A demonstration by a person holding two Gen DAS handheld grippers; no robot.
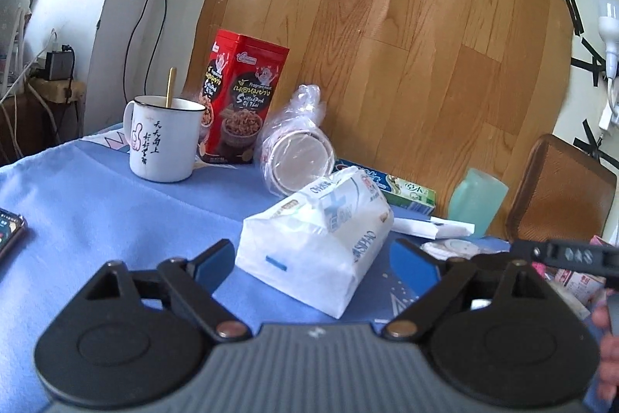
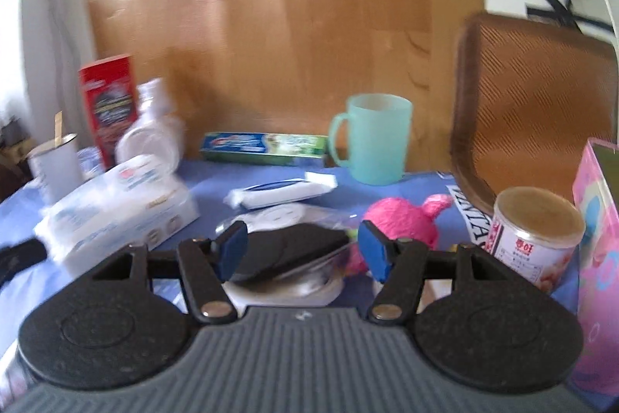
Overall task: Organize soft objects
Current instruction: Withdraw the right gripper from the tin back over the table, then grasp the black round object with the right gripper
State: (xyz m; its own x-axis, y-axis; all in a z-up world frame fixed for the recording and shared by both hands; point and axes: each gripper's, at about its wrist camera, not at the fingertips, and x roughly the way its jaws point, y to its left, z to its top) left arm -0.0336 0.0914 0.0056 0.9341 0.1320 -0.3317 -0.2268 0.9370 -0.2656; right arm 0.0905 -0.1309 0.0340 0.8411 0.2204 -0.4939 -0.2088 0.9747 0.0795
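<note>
Clutter covers a blue tablecloth as a person works two handheld grippers over it. The left gripper stands with jaws spread wide either side of a white tissue pack, pads clear of it. The right gripper, jaws partly apart and holding nothing, hangs over a dark flat object, a pink plush toy just beyond its right finger. A green mug stands farther back.
</note>
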